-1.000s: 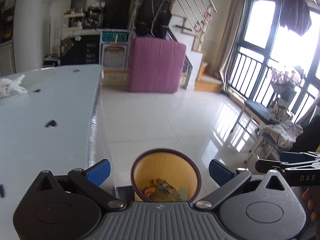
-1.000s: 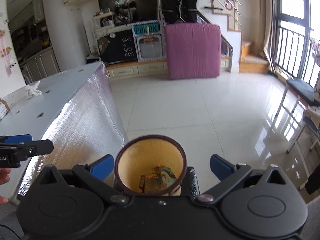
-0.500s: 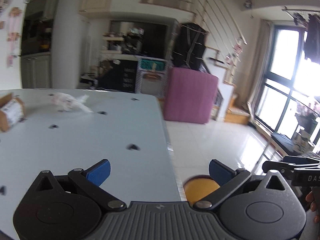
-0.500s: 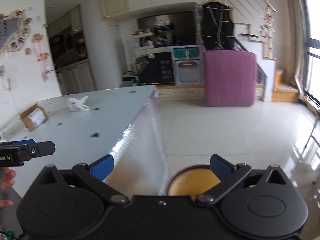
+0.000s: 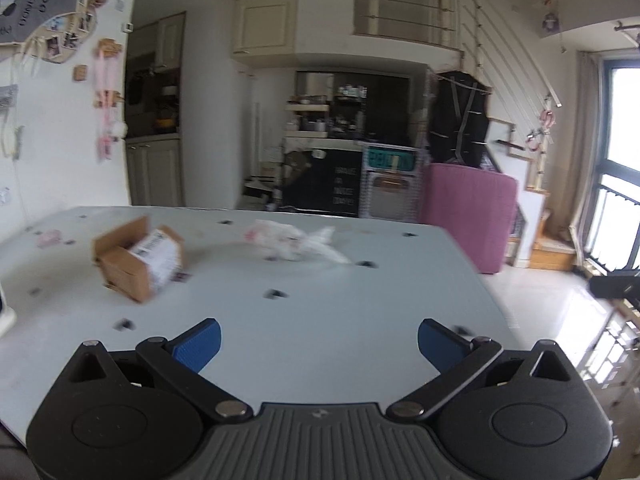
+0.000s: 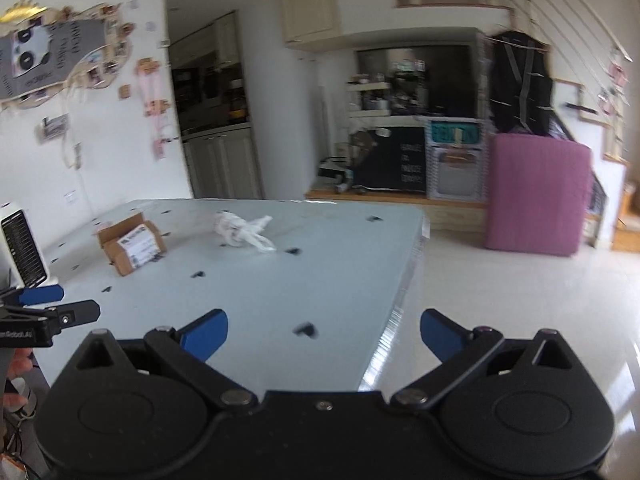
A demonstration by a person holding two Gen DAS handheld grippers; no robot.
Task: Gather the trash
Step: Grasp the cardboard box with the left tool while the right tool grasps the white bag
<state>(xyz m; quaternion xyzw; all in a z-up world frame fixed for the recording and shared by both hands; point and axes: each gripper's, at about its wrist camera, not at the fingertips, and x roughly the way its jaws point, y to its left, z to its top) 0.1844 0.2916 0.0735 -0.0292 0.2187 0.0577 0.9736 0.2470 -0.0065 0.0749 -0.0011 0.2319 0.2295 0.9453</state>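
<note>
Over on the left of the pale table (image 5: 320,344): a cardboard box (image 5: 140,258) lying on its side, shipping label showing. Just right of it, well apart, a crumpled white plastic bag (image 5: 294,242) (bit blurry). Both sitting far across the table from the grippers. Left gripper (image 5: 319,338) hovering above the near edge, jaws wide apart, nothing in them. Right gripper (image 6: 324,330) over the table's corner, jaws spread too, empty.

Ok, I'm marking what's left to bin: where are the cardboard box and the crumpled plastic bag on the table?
cardboard box (image 5: 138,262): left wrist view, on its brown side face.
crumpled plastic bag (image 5: 290,242): left wrist view, on the middle of the white bundle.
</note>
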